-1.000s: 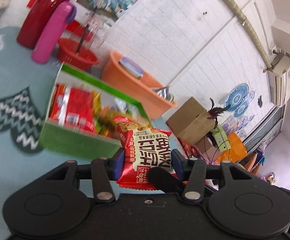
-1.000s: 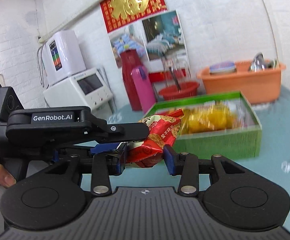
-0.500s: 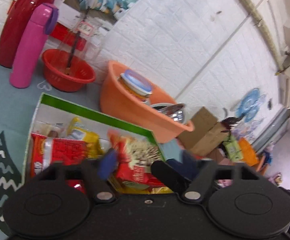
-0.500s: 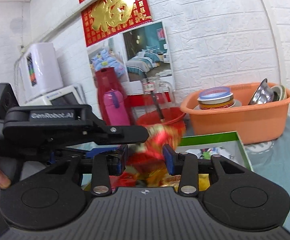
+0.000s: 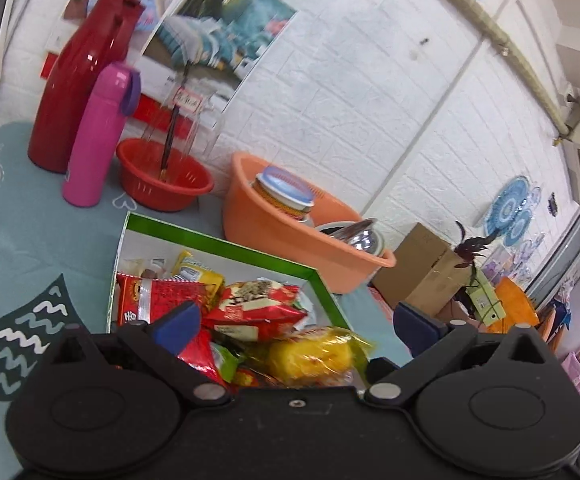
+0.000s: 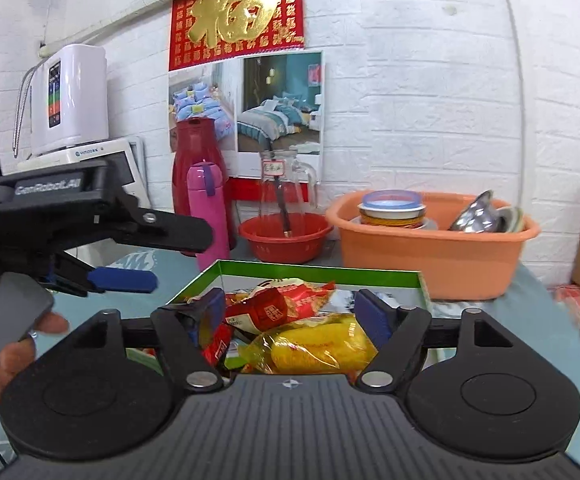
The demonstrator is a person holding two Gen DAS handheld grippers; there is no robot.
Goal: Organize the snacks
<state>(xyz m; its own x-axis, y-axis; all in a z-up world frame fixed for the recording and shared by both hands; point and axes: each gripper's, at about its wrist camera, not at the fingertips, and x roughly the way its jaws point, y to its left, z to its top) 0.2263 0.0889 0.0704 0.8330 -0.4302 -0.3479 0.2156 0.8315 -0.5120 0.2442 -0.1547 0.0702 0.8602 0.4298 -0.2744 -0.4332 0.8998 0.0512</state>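
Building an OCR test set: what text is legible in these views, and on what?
"GenRobot.AI": left claw body, slightly blurred.
"福": gold character on red wall poster; small characters around it unreadable.
Green box snack packets: print too blurred.
Glass jug tag: handwriting illegible.
White appliance badge: too small.

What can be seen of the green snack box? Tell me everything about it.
The green snack box is a shallow, open-topped rectangular tray that looks like cardboard, with bright green rim and outer walls and a pale inside. It sits flat on the teal tablecloth, in front of the red bowl and the orange basin. Red and yellow snack packets are piled loosely inside. Neither gripper touches it; no lid is visible.
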